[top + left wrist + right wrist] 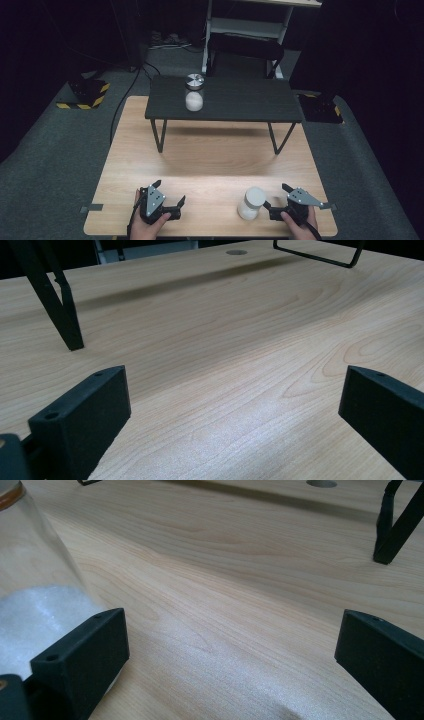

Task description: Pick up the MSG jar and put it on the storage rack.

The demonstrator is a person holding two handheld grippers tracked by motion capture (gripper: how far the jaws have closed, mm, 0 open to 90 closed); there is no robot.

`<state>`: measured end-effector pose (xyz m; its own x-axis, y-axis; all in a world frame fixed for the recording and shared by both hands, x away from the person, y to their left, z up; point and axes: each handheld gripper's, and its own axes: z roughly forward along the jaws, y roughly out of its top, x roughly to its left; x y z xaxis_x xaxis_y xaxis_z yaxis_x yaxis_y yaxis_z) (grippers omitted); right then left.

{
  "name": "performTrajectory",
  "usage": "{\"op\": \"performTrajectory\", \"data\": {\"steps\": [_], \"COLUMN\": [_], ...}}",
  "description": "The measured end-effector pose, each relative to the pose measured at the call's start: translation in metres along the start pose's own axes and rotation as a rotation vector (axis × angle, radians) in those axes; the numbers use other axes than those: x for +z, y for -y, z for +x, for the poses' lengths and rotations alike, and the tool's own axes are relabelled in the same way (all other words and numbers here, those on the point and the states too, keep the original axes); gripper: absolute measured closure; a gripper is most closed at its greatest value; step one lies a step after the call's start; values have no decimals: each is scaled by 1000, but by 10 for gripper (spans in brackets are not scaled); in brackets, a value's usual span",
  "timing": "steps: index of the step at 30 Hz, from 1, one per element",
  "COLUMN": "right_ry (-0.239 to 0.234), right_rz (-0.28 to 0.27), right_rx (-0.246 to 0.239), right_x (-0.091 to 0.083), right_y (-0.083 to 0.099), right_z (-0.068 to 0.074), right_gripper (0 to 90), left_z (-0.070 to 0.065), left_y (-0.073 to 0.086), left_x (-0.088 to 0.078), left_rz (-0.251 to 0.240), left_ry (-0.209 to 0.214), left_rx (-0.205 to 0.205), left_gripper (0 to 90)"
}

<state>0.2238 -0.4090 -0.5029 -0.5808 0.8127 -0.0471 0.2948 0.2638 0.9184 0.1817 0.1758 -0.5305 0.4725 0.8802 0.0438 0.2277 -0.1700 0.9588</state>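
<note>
Barely begun: both my tongs, left (170, 196) and right (275, 196), gape empty, right beside jar (251, 203), ungrasped

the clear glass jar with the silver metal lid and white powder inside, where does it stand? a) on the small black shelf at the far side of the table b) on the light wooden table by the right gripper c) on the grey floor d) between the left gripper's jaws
a: the clear glass jar with the silver metal lid stands upright on the small black shelf, far from both grippers.
</note>
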Motion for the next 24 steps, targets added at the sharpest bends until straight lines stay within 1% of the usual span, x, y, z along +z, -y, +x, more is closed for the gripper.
{"op": "performTrajectory", "data": {"steps": [2, 6, 10, 14, 16, 24], "right_ry": [1, 2, 2, 5, 9, 23], "right_rz": [-6, -18, -22, -30, -41, -96], "right_rx": [5, 19, 12, 0, 1, 9], "right_x": [-1, -2, -3, -5, -8, -27], "right_y": [1, 3, 4, 4, 4, 3], "right_z": [0, 0, 1, 2, 3, 3], "right_gripper": [3, 1, 1, 2, 2, 0], "left_z": [0, 2, 3, 7, 8, 9], "left_y": [1, -1, 0, -2, -2, -2], "left_x": [0, 0, 1, 2, 2, 2], "left_rz": [-5, 3, 2, 13, 13, 16], "left_ry": [1, 8, 11, 22, 22, 25], "left_rx": [-7, -2, -7, -29, -38, -37], "left_gripper": [6, 7, 6, 7, 6, 6]}}
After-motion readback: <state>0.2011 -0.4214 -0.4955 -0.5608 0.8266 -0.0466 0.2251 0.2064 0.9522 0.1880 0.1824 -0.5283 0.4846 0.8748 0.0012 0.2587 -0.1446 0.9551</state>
